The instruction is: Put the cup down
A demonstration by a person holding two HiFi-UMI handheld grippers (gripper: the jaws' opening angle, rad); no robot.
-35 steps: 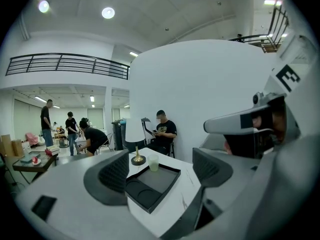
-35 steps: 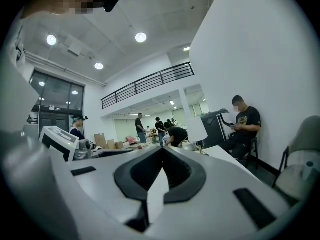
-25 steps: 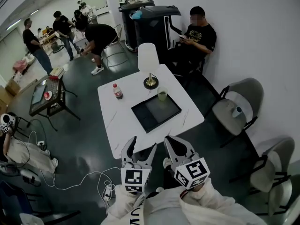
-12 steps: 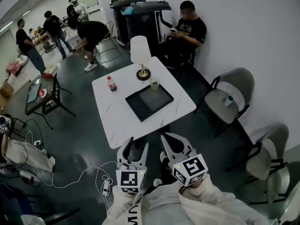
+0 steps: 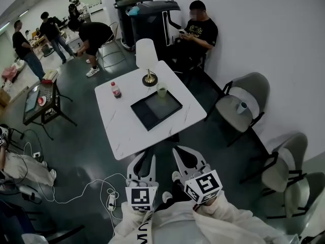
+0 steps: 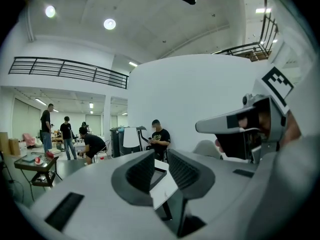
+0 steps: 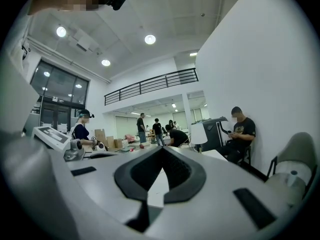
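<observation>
The pale green cup (image 5: 161,90) stands upright on the white table (image 5: 122,126), at the far edge of the black tray (image 5: 155,108), beside the lamp's base. Both grippers hang near my body, well short of the table's near edge. My left gripper (image 5: 147,156) (image 6: 161,156) has just been closing its jaws; a narrow gap is left and nothing is between them. My right gripper (image 5: 186,152) (image 7: 162,151) has its fingertips touching and holds nothing. Neither gripper view shows the cup.
A white-shaded lamp (image 5: 147,60) and a red-capped bottle (image 5: 116,89) also stand on the table. Grey chairs (image 5: 242,105) line the right wall, one with a small cup on its seat. A person (image 5: 195,32) sits behind the table. Cables (image 5: 91,187) lie on the floor at left.
The table has slid up and away in the head view as I back off from it. The left gripper's jaws have drawn much closer together. The cup has stayed where it was.
</observation>
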